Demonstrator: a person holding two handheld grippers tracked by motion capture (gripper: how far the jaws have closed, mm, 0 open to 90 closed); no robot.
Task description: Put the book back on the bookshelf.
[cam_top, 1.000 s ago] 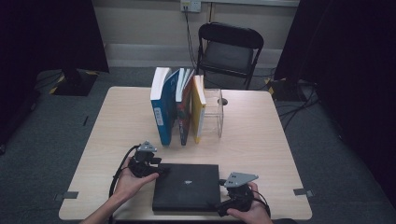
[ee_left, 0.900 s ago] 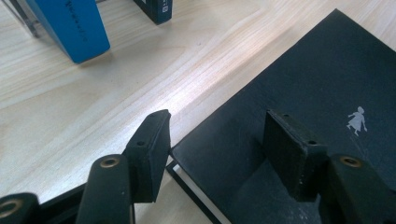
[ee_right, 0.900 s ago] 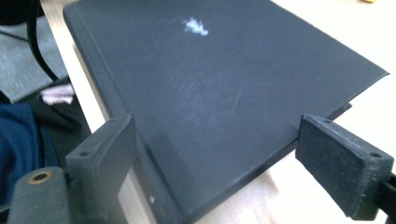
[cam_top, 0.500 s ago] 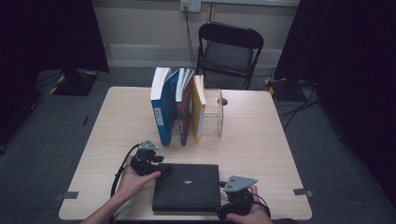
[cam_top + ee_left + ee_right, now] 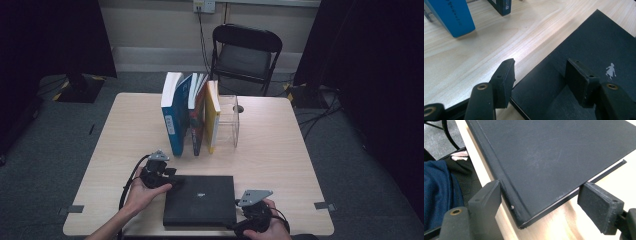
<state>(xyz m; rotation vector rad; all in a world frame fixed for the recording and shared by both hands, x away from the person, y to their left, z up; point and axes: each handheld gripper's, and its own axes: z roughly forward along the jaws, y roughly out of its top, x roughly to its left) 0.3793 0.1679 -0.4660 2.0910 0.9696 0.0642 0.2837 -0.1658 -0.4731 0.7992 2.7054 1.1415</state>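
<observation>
The black book (image 5: 200,199) lies flat on the table (image 5: 280,160) near its front edge, well apart from the row of upright books (image 5: 190,115) that lean against a clear stand (image 5: 229,125) farther back. Judging by that row, the work in hand looks like getting this book up and into line with the others, and none of that is done yet: the book has not left the tabletop.

The left hand-held gripper (image 5: 539,75) sits at the book's far left corner, jaws partly open, one pad over the cover and the other over bare wood, neither pressing on anything.

The right hand-held gripper (image 5: 549,197) straddles the near right corner, its jaws wide but just now closing in, the corner between them with gaps on both sides, so no grip has formed.

What remains, by this reading: closing on the book, lifting it, standing it on edge and setting it beside the row.
</observation>
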